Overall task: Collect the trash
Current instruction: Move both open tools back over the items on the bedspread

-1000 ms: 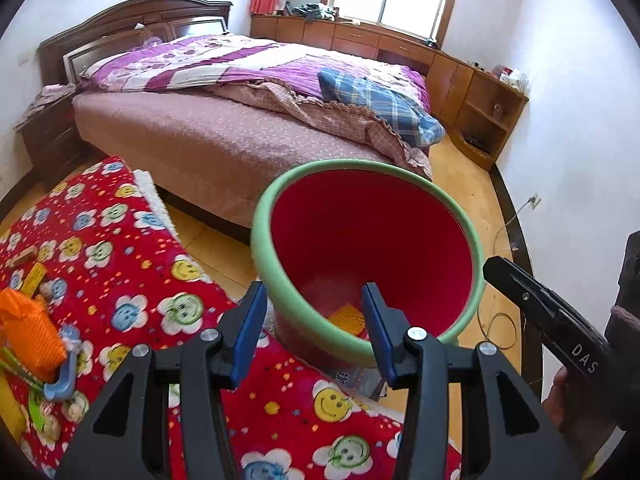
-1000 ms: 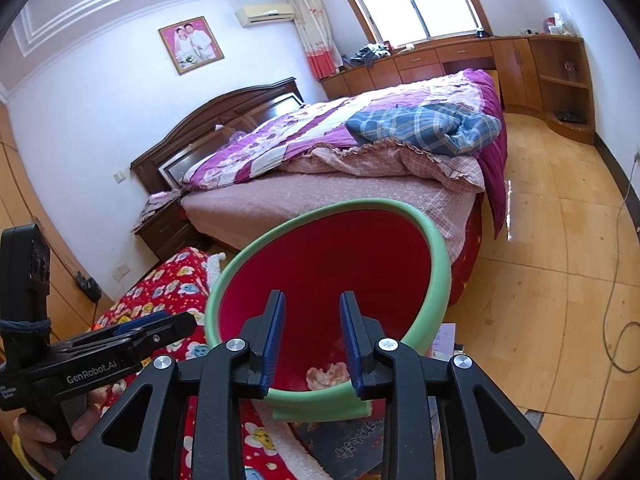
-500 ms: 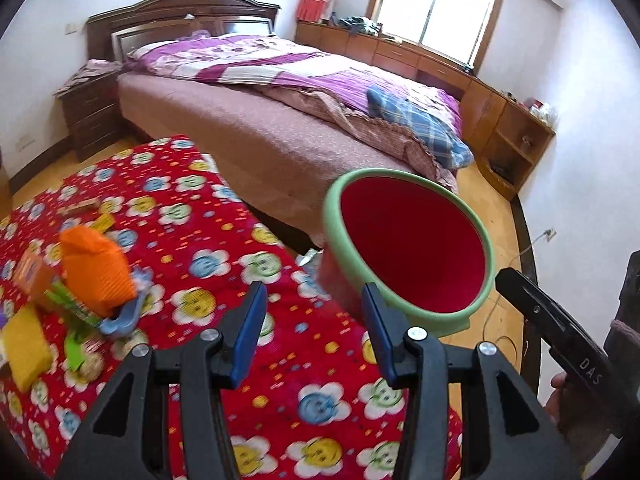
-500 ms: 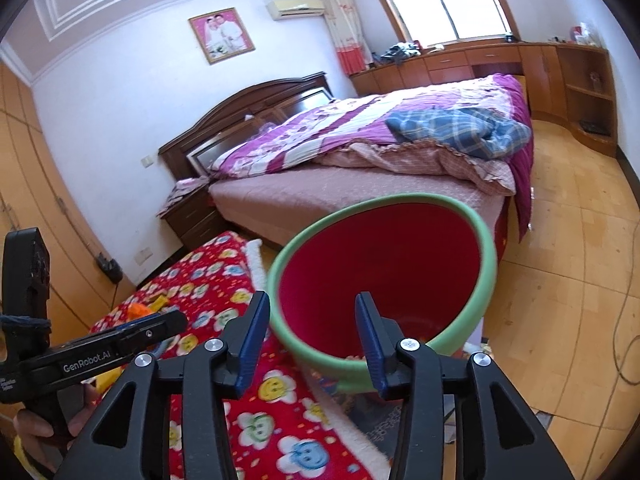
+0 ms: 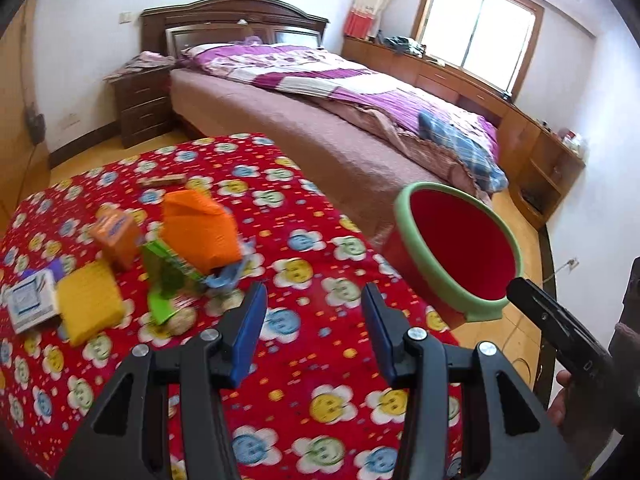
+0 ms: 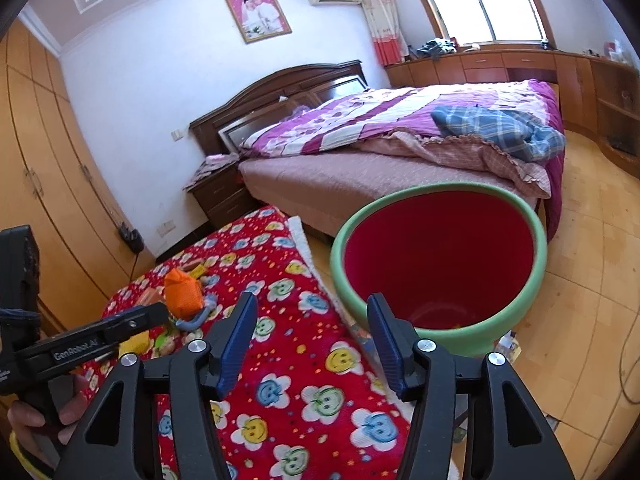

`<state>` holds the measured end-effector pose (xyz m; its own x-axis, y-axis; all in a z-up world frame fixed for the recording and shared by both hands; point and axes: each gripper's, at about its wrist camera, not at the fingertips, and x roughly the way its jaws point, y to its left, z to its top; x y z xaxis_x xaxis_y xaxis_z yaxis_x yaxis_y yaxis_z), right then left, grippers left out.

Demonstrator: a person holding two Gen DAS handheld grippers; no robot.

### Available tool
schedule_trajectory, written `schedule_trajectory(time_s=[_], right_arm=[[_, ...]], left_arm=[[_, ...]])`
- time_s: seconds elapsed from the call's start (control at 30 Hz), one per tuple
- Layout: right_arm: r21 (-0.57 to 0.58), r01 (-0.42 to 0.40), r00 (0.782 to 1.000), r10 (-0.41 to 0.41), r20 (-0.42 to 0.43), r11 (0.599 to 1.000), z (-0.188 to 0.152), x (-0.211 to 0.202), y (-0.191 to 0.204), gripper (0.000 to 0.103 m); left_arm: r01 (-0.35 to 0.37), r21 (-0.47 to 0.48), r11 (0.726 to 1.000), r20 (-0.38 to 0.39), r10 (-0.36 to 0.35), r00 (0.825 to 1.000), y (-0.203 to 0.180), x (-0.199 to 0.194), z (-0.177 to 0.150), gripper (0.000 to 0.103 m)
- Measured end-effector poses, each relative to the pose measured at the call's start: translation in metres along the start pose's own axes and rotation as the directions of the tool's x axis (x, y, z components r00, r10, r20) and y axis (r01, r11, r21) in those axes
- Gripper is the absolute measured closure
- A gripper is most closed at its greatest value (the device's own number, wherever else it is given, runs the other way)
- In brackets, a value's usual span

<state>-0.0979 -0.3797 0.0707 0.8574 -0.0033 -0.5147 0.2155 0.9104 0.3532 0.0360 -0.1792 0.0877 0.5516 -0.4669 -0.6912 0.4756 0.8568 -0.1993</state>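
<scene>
A red bin with a green rim (image 5: 456, 256) stands on the floor beside the table; in the right wrist view (image 6: 440, 256) it is straight ahead. Trash lies on the red smiley-flower tablecloth (image 5: 304, 360): an orange crumpled bag (image 5: 198, 232), a small orange carton (image 5: 116, 238), a yellow sponge-like block (image 5: 90, 306), a white box (image 5: 30, 300), green wrappers (image 5: 168, 280). My left gripper (image 5: 312, 324) is open and empty above the cloth, right of the pile. My right gripper (image 6: 312, 334) is open and empty, between the cloth and the bin.
A bed (image 5: 320, 120) with purple bedding stands behind the table, with a nightstand (image 5: 140, 104) at its head. Wooden cabinets (image 6: 520, 64) run under the window. Wardrobes (image 6: 40, 160) line the left wall. A cable (image 6: 628, 360) lies on the wooden floor.
Both grippers have drawn back from the bin and swung left toward the table. The right gripper's jaws have opened wider. The trash pile has come into fuller view.
</scene>
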Motion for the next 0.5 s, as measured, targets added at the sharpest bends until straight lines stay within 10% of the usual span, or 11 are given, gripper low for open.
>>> schedule_trajectory(time_s=[0.5], right_arm=[[-0.048, -0.05, 0.994, 0.045, -0.1, 0.998, -0.026, 0.024, 0.037, 0.036]], left_arm=[[-0.125, -0.14, 0.982, -0.013, 0.125, 0.992, 0.078, -0.024, -0.034, 0.049]])
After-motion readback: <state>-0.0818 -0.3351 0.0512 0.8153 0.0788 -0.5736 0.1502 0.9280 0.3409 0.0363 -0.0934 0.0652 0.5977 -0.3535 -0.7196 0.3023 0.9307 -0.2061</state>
